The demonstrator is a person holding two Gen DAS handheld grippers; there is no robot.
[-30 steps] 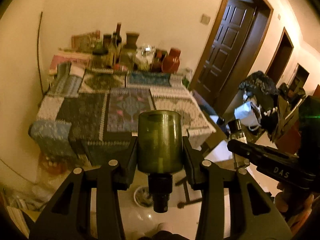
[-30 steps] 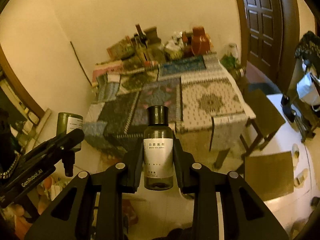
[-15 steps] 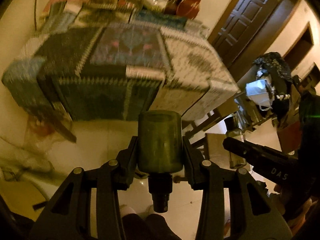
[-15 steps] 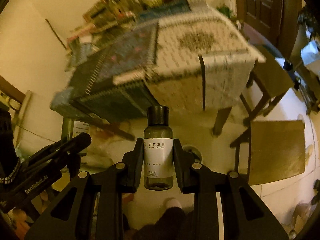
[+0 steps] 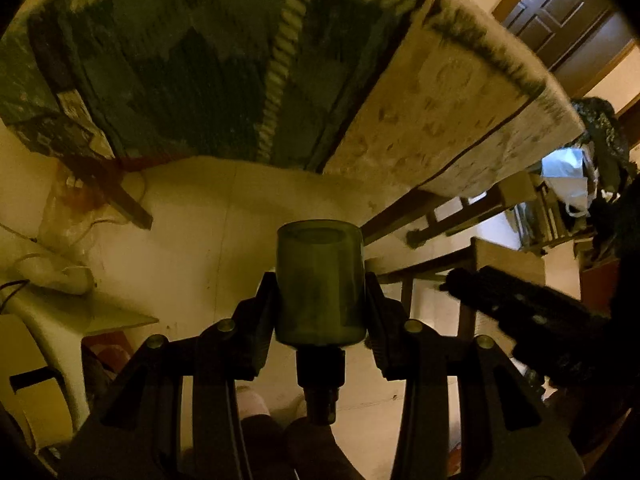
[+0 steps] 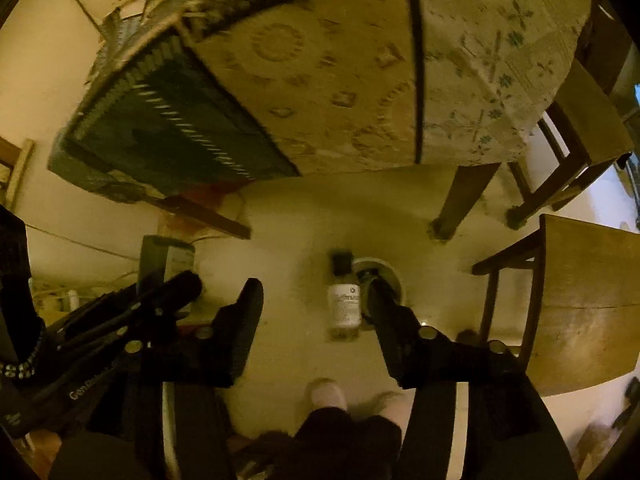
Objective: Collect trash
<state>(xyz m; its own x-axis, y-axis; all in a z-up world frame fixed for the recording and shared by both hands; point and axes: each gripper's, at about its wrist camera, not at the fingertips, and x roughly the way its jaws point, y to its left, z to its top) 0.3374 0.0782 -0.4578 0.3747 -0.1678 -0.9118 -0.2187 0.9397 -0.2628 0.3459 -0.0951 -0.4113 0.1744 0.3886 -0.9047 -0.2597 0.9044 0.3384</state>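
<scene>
Now the right claw (image 6: 312, 304) has just opened, labelled bottle (image 6: 344, 308) loose (blurred).

Small bottle (image 6: 344, 300) label too blurred to read; right finger (image 6: 384, 304) hides its far side; tabletop out of view.

The cloth-covered surface (image 6: 360, 80) fills twelve o'clock above the floor (image 6: 288, 232). A chair (image 6: 580, 280) stands at three o'clock. The labelled bottle (image 6: 344, 304) hangs between the parted jaws of the right gripper (image 6: 314, 300), against the three-o'clock finger, with the left gripper (image 6: 132, 312) at nine o'clock.
</scene>
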